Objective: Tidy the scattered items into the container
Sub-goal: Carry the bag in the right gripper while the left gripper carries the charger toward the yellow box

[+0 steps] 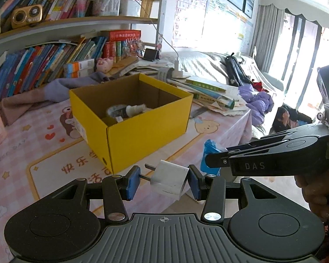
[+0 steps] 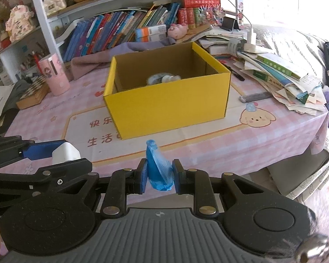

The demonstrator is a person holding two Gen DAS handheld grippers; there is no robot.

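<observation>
Left gripper point(image 1: 162, 182): tilted downward above the bench point(image 1: 54, 149) near edge, fingers clamped on white charger point(image 1: 168, 180).
Right gripper point(image 2: 159, 176): alongside, tilted downward, fingers clamped on blue bag point(image 2: 159, 171).
Yellow box point(image 2: 164, 107): ahead, mid-bench.

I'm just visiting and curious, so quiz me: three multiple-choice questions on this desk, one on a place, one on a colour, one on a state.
1. Where does the box stand?
A on the pink tablecloth
B on the shelf
C on the floor

2. What colour is the bag in the right claw?
A red
B blue
C green

3. What is the left claw doing?
A hanging empty
B pressing the box
C gripping a white plug

A: the cloth lies under it.
B: blue plastic sits between the pads.
C: the plug sits between its pads.
</observation>
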